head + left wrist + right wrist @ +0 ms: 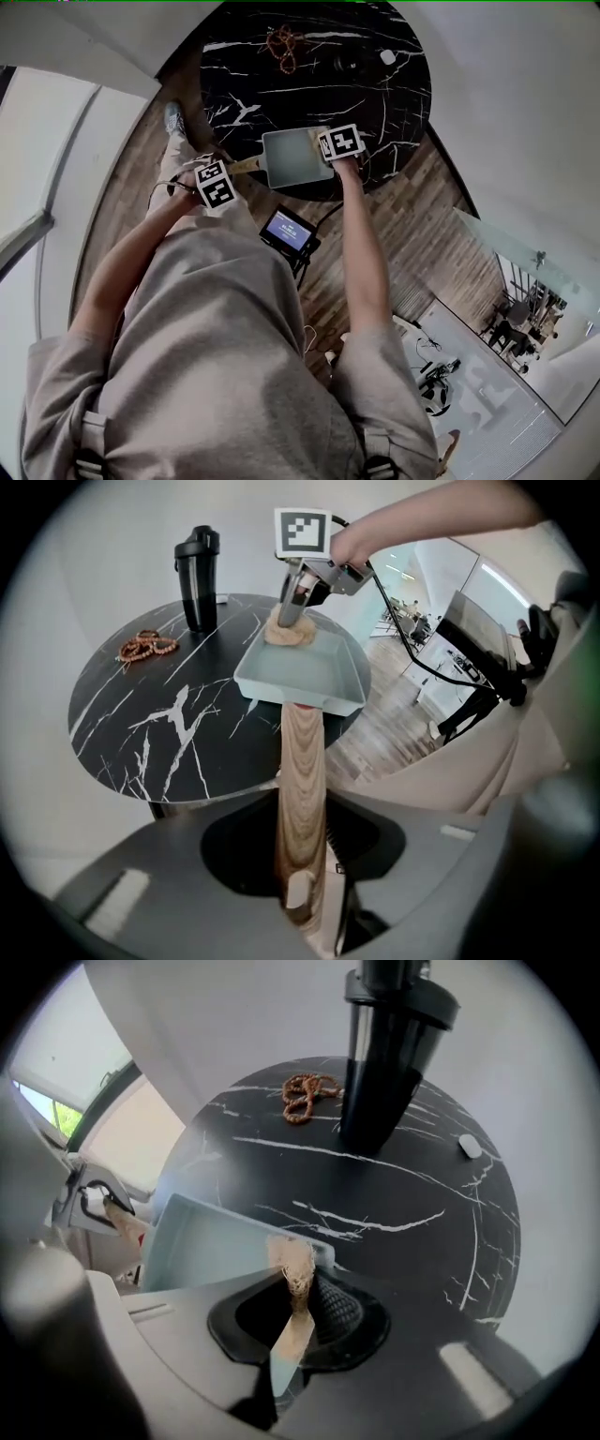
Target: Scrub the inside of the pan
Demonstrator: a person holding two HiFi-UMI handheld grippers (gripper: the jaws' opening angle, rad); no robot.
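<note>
A pale green square pan [292, 157] sits at the near edge of the round black marble table [375, 84]. Its wooden handle [301, 780] runs back between the jaws of my left gripper [302, 892], which is shut on it. My right gripper [302, 597] points down over the pan's far corner, shut on a tan fibre scrubber [287, 633]. The scrubber rests against the pan's far wall. In the right gripper view the scrubber [294, 1262] sticks out from between the jaws of the right gripper [298, 1307], over the rim of the pan [211, 1241].
A tall black bottle [198, 577] stands at the table's far side, with a string of brown beads [145, 647] beside it. A small white piece [470, 1146] lies near the table's edge. A lit screen on a stand [289, 232] is below the table's near edge, over the wood floor.
</note>
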